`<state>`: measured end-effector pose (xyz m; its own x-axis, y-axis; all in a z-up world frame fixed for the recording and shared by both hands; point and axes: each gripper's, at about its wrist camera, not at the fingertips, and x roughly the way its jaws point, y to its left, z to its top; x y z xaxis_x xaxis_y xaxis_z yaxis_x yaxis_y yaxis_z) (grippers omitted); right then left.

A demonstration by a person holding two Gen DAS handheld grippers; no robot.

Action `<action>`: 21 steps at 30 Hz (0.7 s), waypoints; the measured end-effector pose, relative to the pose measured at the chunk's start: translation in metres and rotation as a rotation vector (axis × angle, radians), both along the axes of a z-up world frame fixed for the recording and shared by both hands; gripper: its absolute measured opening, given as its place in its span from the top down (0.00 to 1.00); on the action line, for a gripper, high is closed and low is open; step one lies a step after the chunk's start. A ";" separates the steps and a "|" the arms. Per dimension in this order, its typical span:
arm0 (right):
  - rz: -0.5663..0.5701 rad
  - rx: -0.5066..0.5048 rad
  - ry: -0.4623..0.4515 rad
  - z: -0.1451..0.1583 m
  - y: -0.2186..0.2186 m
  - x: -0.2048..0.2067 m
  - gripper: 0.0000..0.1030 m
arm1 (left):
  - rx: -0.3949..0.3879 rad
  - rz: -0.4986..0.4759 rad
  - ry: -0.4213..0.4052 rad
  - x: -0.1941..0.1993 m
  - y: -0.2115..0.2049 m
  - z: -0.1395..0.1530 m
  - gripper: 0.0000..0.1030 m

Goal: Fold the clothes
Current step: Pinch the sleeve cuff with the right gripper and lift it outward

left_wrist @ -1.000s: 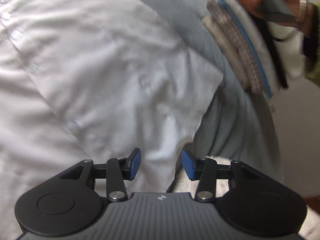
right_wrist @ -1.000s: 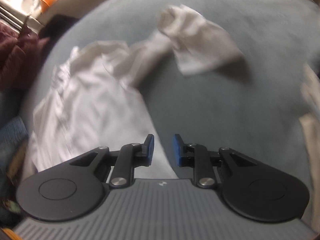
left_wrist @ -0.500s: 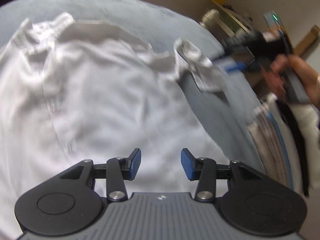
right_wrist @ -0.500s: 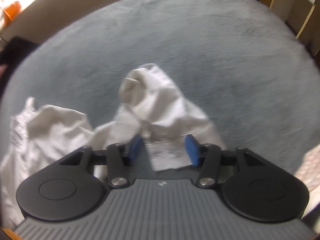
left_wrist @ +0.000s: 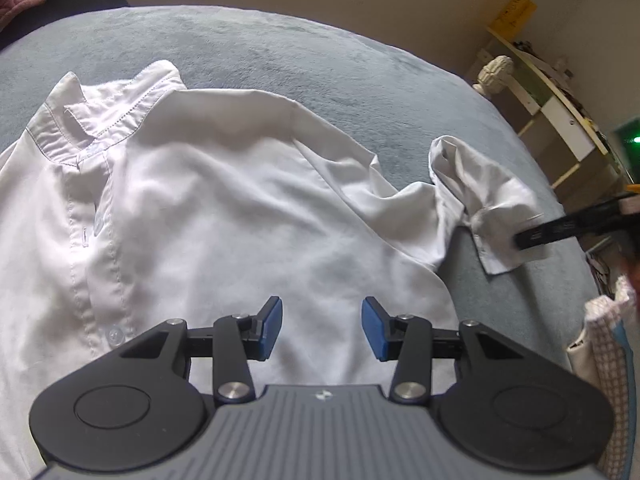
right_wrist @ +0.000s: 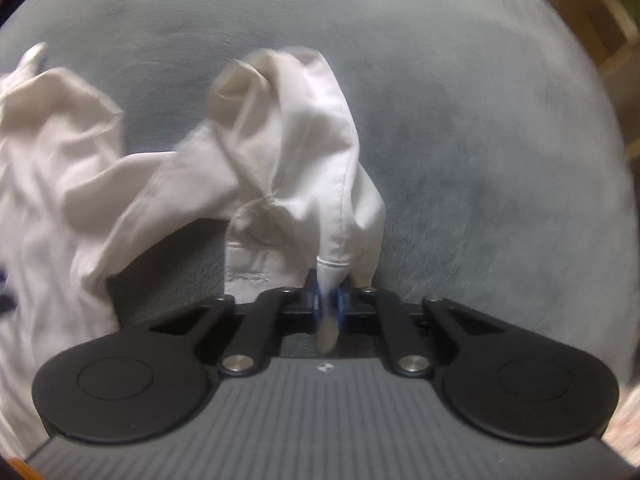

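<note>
White shirt (left_wrist: 208, 216) lies spread, button placket up, across centre and left of the left wrist view, collar (left_wrist: 108, 116) upper left. Its sleeve (right_wrist: 288, 152) trails to mid right there, bunched and lifted into a peak. Right gripper (right_wrist: 327, 304) is clenched on the sleeve's cuff edge, thin fabric pinched between the blue pads. Left gripper (left_wrist: 322, 328) hangs over the shirt body, jaws apart, nothing between them.

Step looks like sleeve fold, just started. Next move likely calls for carrying the cuff across onto the body and keeping the body from dragging.

Shirt is thin, woven, creased, with stitched seams. Under it a grey blanket (left_wrist: 320, 64), plush and matte. Checked folded cloth (left_wrist: 608, 356) at lower right edge.
</note>
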<state>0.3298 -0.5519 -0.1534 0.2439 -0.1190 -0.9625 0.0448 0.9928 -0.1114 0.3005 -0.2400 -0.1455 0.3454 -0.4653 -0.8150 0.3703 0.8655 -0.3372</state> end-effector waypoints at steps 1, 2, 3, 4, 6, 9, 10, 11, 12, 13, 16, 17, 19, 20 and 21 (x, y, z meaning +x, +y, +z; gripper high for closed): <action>0.044 -0.031 -0.003 0.011 0.000 -0.001 0.98 | 0.007 0.004 0.006 0.001 -0.001 -0.002 0.57; 0.088 -0.064 -0.006 0.022 -0.001 -0.002 0.98 | 0.016 0.007 0.013 0.001 -0.001 -0.004 0.57; 0.129 -0.104 -0.005 0.034 -0.003 -0.004 0.98 | 0.024 0.010 0.020 0.001 -0.002 -0.006 0.57; 0.170 -0.148 0.004 0.043 -0.008 -0.005 0.98 | 0.029 0.012 0.027 0.001 -0.002 -0.007 0.57; 0.252 -0.239 0.025 0.062 -0.018 -0.007 0.98 | 0.037 0.012 0.032 0.001 -0.002 -0.009 0.57; 0.410 -0.383 0.067 0.078 -0.029 -0.011 0.97 | 0.049 0.005 0.033 0.000 -0.003 -0.009 0.57; 0.472 -0.440 0.089 0.077 -0.032 -0.013 0.97 | 0.055 0.002 0.032 0.000 -0.003 -0.008 0.57; 0.537 -0.499 0.119 0.072 -0.034 -0.016 0.97 | 0.061 0.000 0.030 0.000 -0.004 -0.008 0.57; 0.590 -0.552 0.155 0.064 -0.038 -0.017 0.97 | 0.067 -0.003 0.030 0.000 -0.004 -0.009 0.57; 0.633 -0.596 0.195 0.055 -0.042 -0.019 0.97 | 0.073 -0.005 0.029 0.001 -0.004 -0.009 0.58; 0.754 -0.741 0.301 0.030 -0.058 -0.028 0.97 | 0.082 -0.005 0.029 0.002 -0.004 -0.011 0.58; 0.786 -0.786 0.332 0.023 -0.064 -0.031 0.97 | 0.085 -0.005 0.029 0.002 -0.005 -0.011 0.58; 0.853 -0.855 0.386 0.007 -0.076 -0.039 0.97 | 0.090 -0.006 0.027 0.002 -0.006 -0.012 0.58; 0.896 -0.897 0.409 -0.001 -0.082 -0.045 0.96 | 0.093 -0.007 0.026 0.001 -0.007 -0.012 0.58; 0.948 -0.944 0.430 -0.008 -0.087 -0.051 0.94 | 0.096 -0.010 0.024 0.001 -0.007 -0.012 0.58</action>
<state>0.2785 -0.6385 -0.1617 0.3056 -0.7121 -0.6321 -0.7981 0.1706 -0.5779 0.3014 -0.2472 -0.1573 0.3211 -0.3879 -0.8640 0.3719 0.8906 -0.2617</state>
